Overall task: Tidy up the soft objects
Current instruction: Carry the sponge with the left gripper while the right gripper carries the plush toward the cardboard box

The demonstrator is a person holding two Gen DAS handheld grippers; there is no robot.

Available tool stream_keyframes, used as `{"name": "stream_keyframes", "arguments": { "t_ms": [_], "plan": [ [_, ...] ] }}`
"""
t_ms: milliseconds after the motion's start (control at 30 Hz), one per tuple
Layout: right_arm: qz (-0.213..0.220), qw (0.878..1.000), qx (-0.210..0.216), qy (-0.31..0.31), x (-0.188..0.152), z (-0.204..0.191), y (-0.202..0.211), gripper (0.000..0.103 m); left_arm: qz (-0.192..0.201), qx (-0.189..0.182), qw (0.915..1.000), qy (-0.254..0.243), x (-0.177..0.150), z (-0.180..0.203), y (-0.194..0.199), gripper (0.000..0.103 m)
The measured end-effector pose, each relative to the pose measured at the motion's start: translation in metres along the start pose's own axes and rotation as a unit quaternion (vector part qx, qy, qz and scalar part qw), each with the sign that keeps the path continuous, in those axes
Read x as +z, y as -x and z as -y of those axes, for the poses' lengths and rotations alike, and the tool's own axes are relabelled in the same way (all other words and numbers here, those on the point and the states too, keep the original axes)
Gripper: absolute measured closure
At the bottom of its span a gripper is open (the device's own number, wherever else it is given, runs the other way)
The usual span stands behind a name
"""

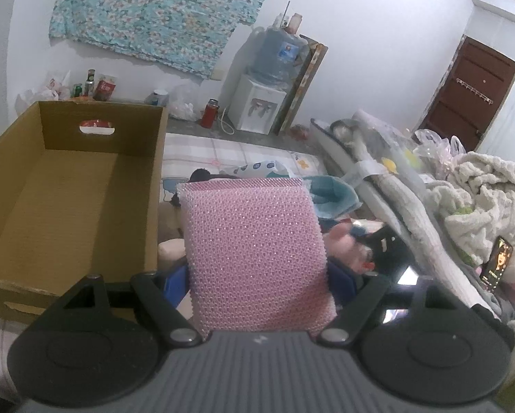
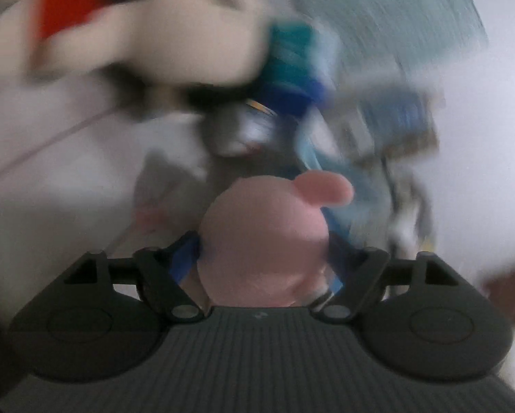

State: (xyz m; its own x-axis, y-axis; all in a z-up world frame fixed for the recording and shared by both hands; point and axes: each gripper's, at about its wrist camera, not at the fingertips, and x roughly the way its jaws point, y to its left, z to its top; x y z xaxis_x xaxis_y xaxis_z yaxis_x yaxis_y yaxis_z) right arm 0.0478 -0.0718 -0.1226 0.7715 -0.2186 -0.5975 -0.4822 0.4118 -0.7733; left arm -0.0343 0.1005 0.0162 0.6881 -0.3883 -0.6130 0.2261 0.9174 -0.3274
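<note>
One cardboard box (image 1: 68, 192) sits at the left of the left wrist view, nothing visible inside. Left gripper (image 1: 257, 275) is clamped wide on a pink mesh sponge (image 1: 254, 251), lower center. Right gripper (image 2: 262, 258) squeezes a pink plush toy (image 2: 264, 241); everything behind it is blurred.

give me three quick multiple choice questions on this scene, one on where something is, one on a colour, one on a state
1. Where is the cardboard box relative to the mesh sponge?
A. left of it
B. right of it
C. on top of it

2. What colour is the sponge between the left gripper fingers?
A. green
B. pink
C. yellow

3. What is in the right gripper?
A. nothing
B. a red flask
C. a pink plush toy

Answers: 1 A, the box fills the left side of the left wrist view. 2 B, the mesh is pink. 3 C, the plush sits between the fingers.
</note>
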Motion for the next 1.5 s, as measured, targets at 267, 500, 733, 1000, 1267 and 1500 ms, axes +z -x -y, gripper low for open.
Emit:
{"name": "stream_keyframes", "arguments": {
  "t_ms": [267, 500, 733, 1000, 1267, 1500],
  "plan": [
    [0.060, 0.990, 0.123, -0.020, 0.018, 0.001, 0.048, 0.011, -0.001, 0.007, 0.9999, 0.008, -0.003, -0.007, 0.004, 0.021],
    [0.105, 0.950, 0.204, -0.212, -0.004, 0.040, 0.083, 0.011, -0.004, 0.011, 0.9999, 0.010, -0.005, -0.011, 0.003, 0.021],
    [0.049, 0.810, 0.247, -0.530, -0.074, 0.101, 0.042, 0.010, -0.002, 0.028, 0.9996, 0.008, -0.003, -0.014, 0.006, 0.021],
    [-0.010, 0.749, 0.297, -0.592, -0.077, 0.082, -0.009, 0.003, -0.001, 0.044, 0.9990, 0.001, -0.001, -0.011, 0.011, 0.021],
    [-0.015, 0.752, 0.305, -0.585, -0.076, 0.081, -0.005, 0.012, -0.001, 0.056, 0.9984, 0.007, -0.005, -0.012, 0.020, 0.021],
    [-0.023, 0.715, 0.322, -0.620, -0.094, 0.087, 0.020, 0.019, 0.007, 0.066, 0.9975, 0.026, -0.008, -0.025, 0.037, 0.021]
  ]
}}
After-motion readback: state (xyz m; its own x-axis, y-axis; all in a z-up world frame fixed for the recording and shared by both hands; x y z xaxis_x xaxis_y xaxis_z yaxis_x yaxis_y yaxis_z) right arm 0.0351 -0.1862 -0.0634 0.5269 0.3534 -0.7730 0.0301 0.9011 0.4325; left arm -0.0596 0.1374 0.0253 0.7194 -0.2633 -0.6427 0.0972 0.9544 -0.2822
